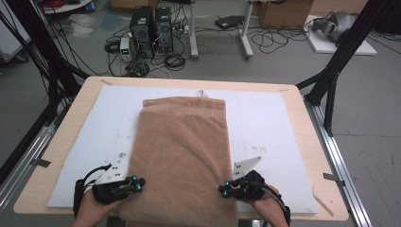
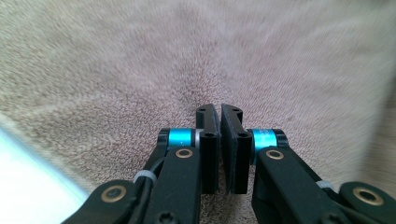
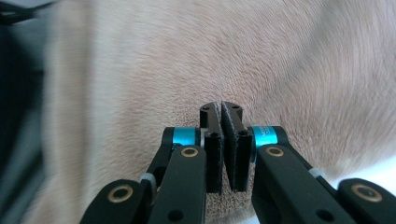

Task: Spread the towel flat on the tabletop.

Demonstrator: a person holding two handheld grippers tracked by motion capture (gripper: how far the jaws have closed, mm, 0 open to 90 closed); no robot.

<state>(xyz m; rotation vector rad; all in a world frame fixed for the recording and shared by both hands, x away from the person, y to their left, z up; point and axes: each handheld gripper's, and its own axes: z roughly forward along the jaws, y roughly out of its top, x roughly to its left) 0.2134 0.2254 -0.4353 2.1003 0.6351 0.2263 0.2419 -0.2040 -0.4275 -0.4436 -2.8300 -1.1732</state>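
I hold two grippers at the near end of one brown towel (image 1: 182, 156), which lies lengthwise on the white mat (image 1: 265, 123). My left gripper (image 1: 140, 183) pinches the towel's left edge, my right gripper (image 1: 222, 189) its right edge, both jaws nearly closed on the cloth. Bare mat flanks both sides; the table (image 1: 71, 118) rim borders it.

A light wooden table (image 1: 302, 123) with rounded corners is standing on a grey floor, carrying a white mat (image 1: 265, 123) that is covering most of its top and leaving a wooden border around. A tan towel (image 1: 182, 156), folded lengthwise, is lying on the mat's middle, its near end hanging over the table's near edge. Small strips of tape (image 1: 331, 177) are sticking to the table's rim.
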